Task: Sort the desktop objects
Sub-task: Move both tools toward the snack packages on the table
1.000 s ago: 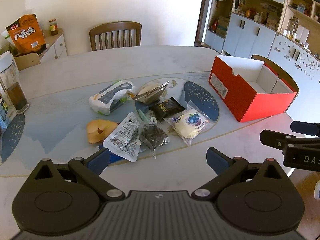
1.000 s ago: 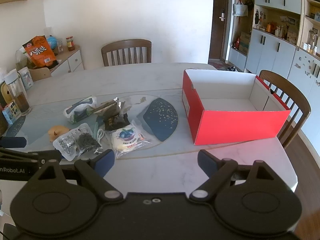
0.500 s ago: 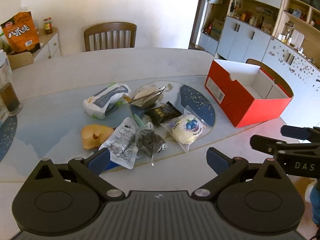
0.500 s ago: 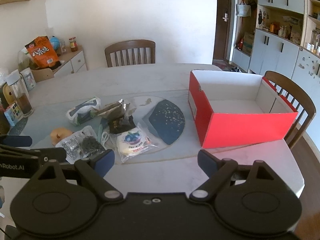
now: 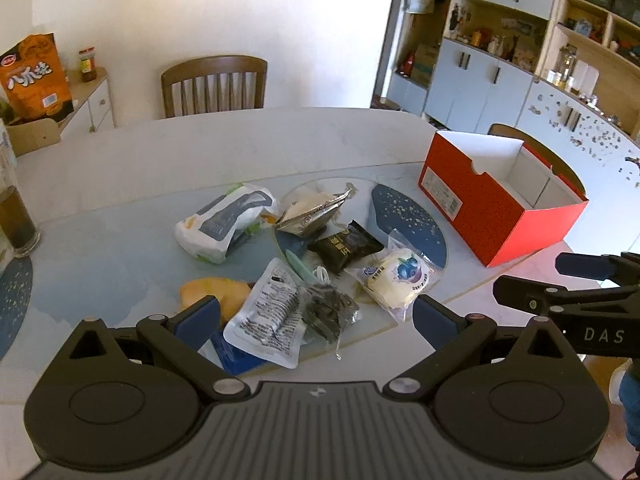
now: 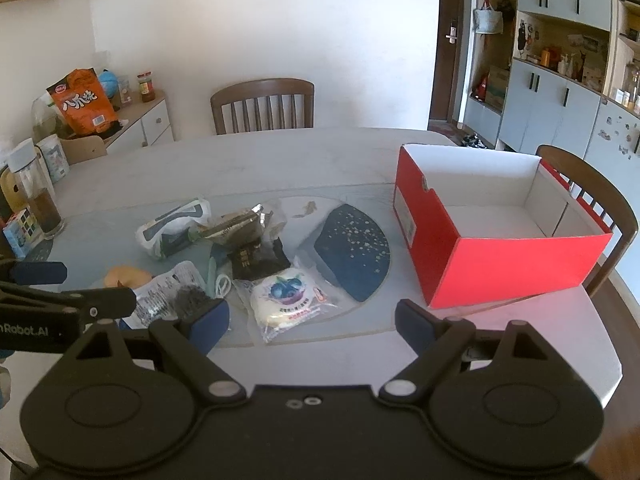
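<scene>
A pile of snack packets lies mid-table: a blueberry bun packet, a black packet, a silver foil packet, a white and grey bag, a clear packet with black print and an orange item. An open red box stands empty at the right. My left gripper is open just before the pile. My right gripper is open before the bun packet.
A glass jar and a small colourful box stand at the table's left edge. Wooden chairs sit at the far side and behind the box. A sideboard with an orange bag is at the left.
Both grippers have moved forward toward the pile, which now looms larger. Both stay open and empty.
</scene>
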### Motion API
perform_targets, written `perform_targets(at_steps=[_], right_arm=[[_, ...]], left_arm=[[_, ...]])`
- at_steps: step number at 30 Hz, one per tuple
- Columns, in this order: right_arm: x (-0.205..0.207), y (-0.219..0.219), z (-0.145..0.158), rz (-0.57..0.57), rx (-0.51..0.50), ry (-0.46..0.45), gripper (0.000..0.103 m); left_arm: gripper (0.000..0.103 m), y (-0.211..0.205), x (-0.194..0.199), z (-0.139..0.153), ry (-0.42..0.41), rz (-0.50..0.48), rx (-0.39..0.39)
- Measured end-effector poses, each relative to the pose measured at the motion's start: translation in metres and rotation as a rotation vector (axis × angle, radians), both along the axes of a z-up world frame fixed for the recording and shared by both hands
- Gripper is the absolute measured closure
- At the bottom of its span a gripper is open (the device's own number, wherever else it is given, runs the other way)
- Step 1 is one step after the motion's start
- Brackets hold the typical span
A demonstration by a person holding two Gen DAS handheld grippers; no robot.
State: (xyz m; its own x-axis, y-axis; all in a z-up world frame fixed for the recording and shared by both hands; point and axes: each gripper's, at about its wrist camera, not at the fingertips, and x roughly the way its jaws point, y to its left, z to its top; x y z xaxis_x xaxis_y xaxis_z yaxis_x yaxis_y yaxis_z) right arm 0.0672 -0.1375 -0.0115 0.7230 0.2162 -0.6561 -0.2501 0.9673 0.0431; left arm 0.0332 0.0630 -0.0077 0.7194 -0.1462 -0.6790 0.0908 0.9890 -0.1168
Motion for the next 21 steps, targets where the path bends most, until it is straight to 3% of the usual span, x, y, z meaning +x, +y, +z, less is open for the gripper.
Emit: perform_targets(at_steps=[8, 21], right_arm=[[0.007, 0.018, -0.006, -0.024, -0.019, -0.014, 0.013], [0.034, 0.03, -0.029, 0.008, -0.026, 0.005, 0.013]], left_arm=[[0.0, 0.024, 0.009, -0.008, -0.036, -0.013, 0.015], [0.001, 0.062, 0.032, -0.033, -0.016, 0.098, 0.048]])
